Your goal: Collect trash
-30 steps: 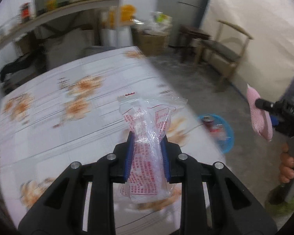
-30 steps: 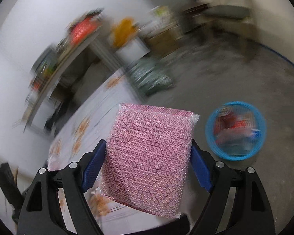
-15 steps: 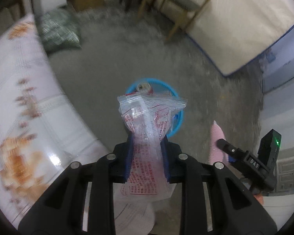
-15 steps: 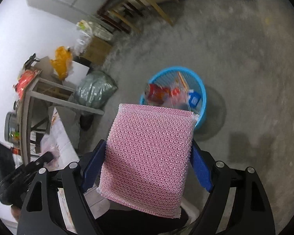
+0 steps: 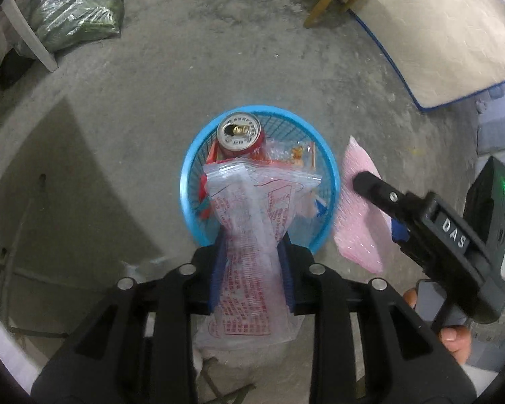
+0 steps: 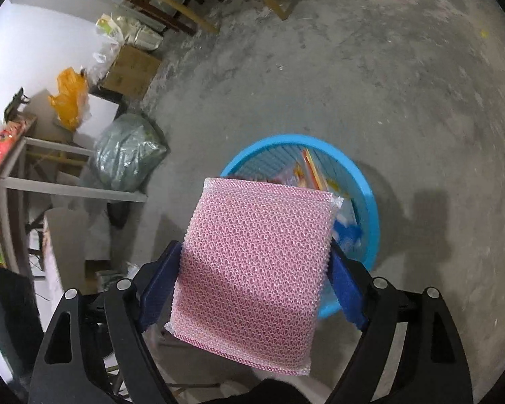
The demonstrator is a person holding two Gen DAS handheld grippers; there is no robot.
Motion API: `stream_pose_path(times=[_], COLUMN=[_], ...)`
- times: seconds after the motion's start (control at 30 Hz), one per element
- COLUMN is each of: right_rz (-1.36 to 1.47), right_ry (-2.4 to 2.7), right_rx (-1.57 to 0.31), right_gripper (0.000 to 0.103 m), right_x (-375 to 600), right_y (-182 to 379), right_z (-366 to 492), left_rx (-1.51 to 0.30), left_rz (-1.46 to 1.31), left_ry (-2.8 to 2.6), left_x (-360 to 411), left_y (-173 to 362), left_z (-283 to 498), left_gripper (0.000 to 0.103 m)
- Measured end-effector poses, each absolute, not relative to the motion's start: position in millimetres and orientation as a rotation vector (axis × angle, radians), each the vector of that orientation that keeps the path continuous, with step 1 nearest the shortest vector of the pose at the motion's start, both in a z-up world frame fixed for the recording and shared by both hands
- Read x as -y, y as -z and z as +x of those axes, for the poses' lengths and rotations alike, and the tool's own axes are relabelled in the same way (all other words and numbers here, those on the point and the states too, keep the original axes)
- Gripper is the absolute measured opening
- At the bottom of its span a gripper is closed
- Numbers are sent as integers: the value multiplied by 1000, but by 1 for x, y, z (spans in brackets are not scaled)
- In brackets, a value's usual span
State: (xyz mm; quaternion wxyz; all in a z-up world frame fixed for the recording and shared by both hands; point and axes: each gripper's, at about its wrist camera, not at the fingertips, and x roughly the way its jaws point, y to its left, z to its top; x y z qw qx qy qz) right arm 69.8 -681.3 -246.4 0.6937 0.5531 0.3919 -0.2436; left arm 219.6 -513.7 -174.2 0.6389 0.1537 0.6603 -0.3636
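Both grippers loaded: left gripper (image 5: 250, 269), jaws just easing wider, pinches the clear red-printed plastic bag (image 5: 252, 235); right gripper (image 6: 252, 289) clamps the pink mesh scouring pad (image 6: 256, 269) wide. Centre each above the round blue plastic basket (image 5: 188, 175) before you let go.

Showing a bright blue basket (image 5: 330, 168), a red can (image 5: 239, 134) with a silver top, a clear bag (image 5: 252, 222) printed in red, a pink honeycomb-patterned sponge (image 6: 256, 256), blue gripper pads (image 6: 345, 289), and a grey speckled floor (image 5: 151, 77).
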Motion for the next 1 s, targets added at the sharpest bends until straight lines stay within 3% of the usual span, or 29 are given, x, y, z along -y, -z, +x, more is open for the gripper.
stream_pose_path(times=[0.13, 0.3, 0.57, 0.77, 0.93, 1.0], right_rz=[1206, 1301, 1276, 1121, 783, 630], right_ry=[584, 621, 598, 550, 533, 531], right_rx=[-883, -878, -814, -706, -676, -667], right_gripper=[87, 88, 87, 87, 94, 96], right_x=[692, 694, 678, 645, 562, 520], right_y=[273, 303, 283, 205, 102, 66], right_z=[83, 75, 46, 6, -27, -38], left_rx=[-1557, -1550, -1495, -1322, -1042, -1006], left_rz=[329, 297, 213, 217, 315, 281], left_ry=[818, 782, 847, 939, 969, 962], left_x=[527, 521, 497, 448, 365, 333], left_y=[200, 203, 159, 78, -11, -32], left_z=[223, 233, 232, 209, 157, 143], left_gripper=[52, 57, 58, 58, 82, 86])
